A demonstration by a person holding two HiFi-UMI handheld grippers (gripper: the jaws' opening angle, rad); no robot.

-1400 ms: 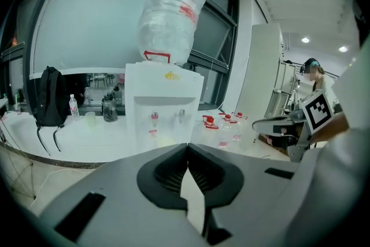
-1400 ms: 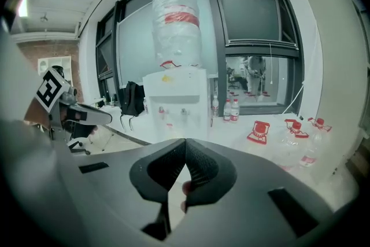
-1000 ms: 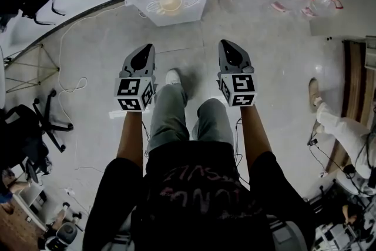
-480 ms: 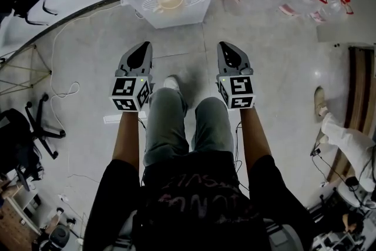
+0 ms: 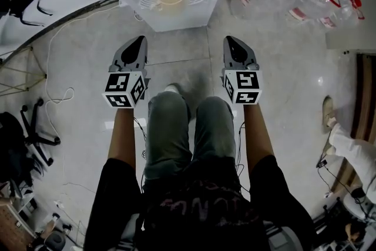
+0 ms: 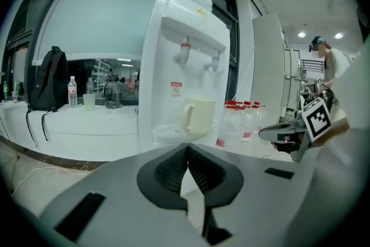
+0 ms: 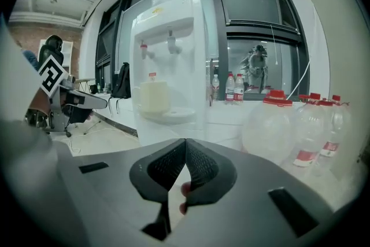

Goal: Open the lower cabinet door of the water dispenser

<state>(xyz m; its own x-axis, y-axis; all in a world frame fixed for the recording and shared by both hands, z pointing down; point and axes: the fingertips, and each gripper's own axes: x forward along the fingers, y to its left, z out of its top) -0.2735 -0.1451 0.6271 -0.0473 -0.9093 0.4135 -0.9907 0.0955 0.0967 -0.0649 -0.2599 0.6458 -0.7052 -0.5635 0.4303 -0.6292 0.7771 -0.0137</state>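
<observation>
Straight ahead stands the water dispenser [image 5: 176, 17]. My left gripper [image 5: 136, 47] and right gripper [image 5: 232, 44], both shut and empty, sit lower than a second ago, approaching its lower cabinet door, not yet reached.

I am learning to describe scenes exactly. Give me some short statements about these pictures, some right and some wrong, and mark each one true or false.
1. A cream mug stands on the drip tray of the water dispenser. True.
2. The left hand-held gripper holds the mug. False: its jaws are together with nothing between them.
3. Several clear bottles with red caps stand on the floor beside the water dispenser. True.
4. The right hand-held gripper has its jaws wide apart. False: they are together and empty.
5. Both hand-held grippers touch the water dispenser. False: both are apart from it, with bare floor between.
</observation>
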